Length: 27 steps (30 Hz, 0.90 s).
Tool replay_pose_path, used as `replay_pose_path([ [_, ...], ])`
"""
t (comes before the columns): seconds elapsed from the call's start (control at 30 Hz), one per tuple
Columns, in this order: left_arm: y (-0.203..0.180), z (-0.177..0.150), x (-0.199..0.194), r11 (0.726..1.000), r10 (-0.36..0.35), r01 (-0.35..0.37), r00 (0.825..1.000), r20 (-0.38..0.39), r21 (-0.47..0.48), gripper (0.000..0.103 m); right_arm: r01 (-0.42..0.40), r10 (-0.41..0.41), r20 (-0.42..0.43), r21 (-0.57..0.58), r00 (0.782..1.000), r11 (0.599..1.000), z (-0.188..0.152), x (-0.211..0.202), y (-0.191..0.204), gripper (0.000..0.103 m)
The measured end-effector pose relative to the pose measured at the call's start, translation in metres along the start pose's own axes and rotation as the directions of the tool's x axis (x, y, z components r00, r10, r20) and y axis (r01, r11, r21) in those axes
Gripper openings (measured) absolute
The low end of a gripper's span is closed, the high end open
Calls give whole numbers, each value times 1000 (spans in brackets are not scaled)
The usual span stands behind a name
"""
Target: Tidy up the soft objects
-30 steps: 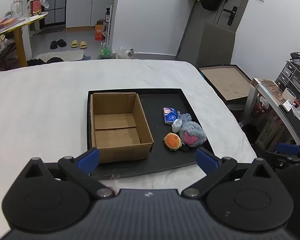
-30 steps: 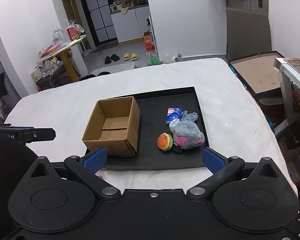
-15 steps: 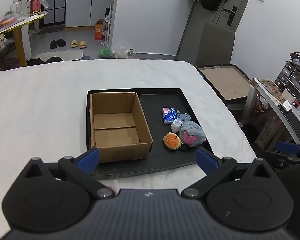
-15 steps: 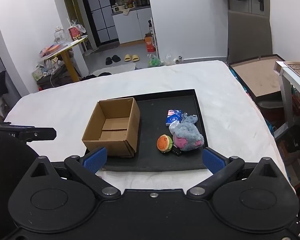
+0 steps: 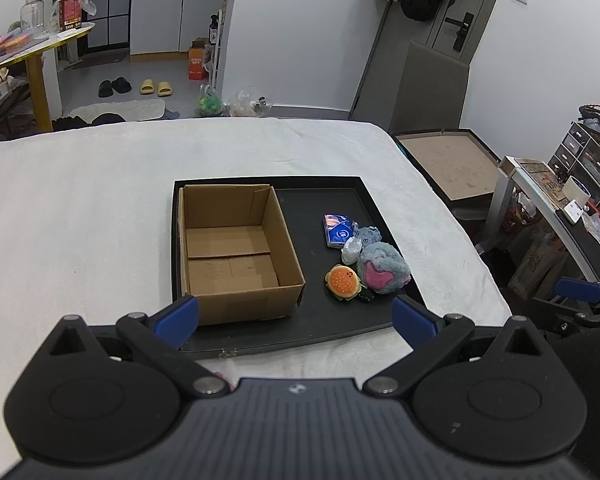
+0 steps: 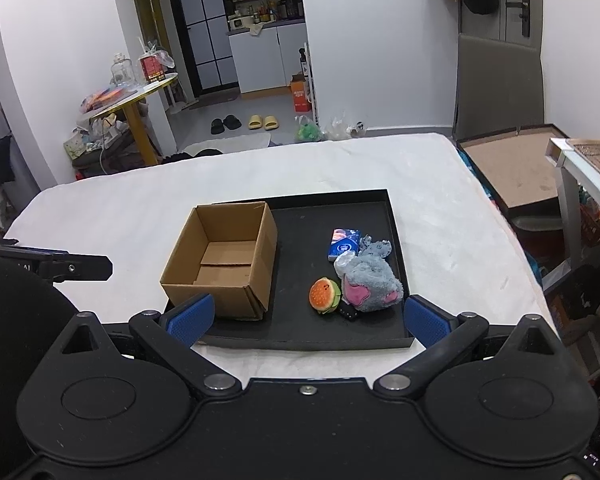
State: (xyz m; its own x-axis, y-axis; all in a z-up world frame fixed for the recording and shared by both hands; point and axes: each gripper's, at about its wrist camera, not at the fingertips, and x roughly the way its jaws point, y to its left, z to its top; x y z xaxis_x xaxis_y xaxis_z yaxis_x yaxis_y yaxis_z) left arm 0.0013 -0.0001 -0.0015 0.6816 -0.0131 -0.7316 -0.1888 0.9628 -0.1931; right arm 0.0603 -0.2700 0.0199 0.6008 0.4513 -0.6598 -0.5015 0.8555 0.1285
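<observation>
- Cardboard open brown box (image 5: 236, 252) sits empty at the black tray's (image 5: 320, 200) left edge.
- Grey-pink plush toy (image 6: 370, 282) and orange burger plush (image 6: 325, 295) lie near its right edge.
- Left gripper (image 5: 294, 318) and right gripper (image 6: 306, 320) both hover spread, empty; the first pick probably comes next.

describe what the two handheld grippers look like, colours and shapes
The left gripper and right gripper look alike: matte black bodies with two round discs, angled black linkage arms with silver pivot bolts, and blue ribbed finger pads. The left body is ribbed dark grey in the centre.
</observation>
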Motion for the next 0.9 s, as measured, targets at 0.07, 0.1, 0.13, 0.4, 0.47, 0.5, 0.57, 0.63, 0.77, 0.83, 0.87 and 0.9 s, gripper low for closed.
replay_pose_path([
  [0.07, 0, 0, 0, 1000, 0, 0, 1000, -1, 0, 102, 2, -2, -1, -2, 1000, 1000, 0, 0, 1, 103],
  [0.1, 0, 0, 0, 1000, 0, 0, 1000, 0, 0, 102, 0, 0, -3, 1, 1000, 1000, 0, 0, 1, 103],
  [0.13, 0, 0, 0, 1000, 0, 0, 1000, 0, 0, 102, -1, 1, -5, 4, 1000, 1000, 0, 0, 0, 103],
  [0.4, 0, 0, 0, 1000, 2, -2, 1000, 2, 2, 102, -10, 11, -23, 24, 1000, 1000, -2, 3, -2, 103],
  [0.47, 0, 0, -1, 1000, 2, -2, 1000, 3, 3, 102, -10, 11, -22, 25, 1000, 1000, -3, 3, -2, 103],
  [0.5, 0, 0, -1, 1000, 1, -1, 1000, 3, 3, 102, -8, 9, -21, 22, 1000, 1000, -3, 3, -2, 103],
  [0.57, 0, 0, -1, 1000, 2, -2, 1000, 2, 3, 102, -7, 7, -20, 20, 1000, 1000, -4, 3, -2, 103],
  [0.63, 0, 0, -1, 1000, 1, -1, 1000, 2, 3, 102, -8, 8, -20, 22, 1000, 1000, -4, 3, -1, 103],
  [0.77, 0, 0, -1, 1000, 2, -2, 1000, 3, 3, 102, -8, 9, -20, 21, 1000, 1000, -3, 3, -2, 103],
  [0.83, 0, 0, -1, 1000, 2, -2, 1000, 2, 3, 102, -9, 9, -20, 21, 1000, 1000, -4, 3, -2, 103],
  [0.87, 0, 0, -1, 1000, 1, -1, 1000, 2, 3, 102, -8, 8, -20, 20, 1000, 1000, -4, 3, -2, 103],
  [0.9, 0, 0, -1, 1000, 2, -2, 1000, 2, 3, 102, -8, 8, -20, 21, 1000, 1000, -3, 3, -2, 103],
])
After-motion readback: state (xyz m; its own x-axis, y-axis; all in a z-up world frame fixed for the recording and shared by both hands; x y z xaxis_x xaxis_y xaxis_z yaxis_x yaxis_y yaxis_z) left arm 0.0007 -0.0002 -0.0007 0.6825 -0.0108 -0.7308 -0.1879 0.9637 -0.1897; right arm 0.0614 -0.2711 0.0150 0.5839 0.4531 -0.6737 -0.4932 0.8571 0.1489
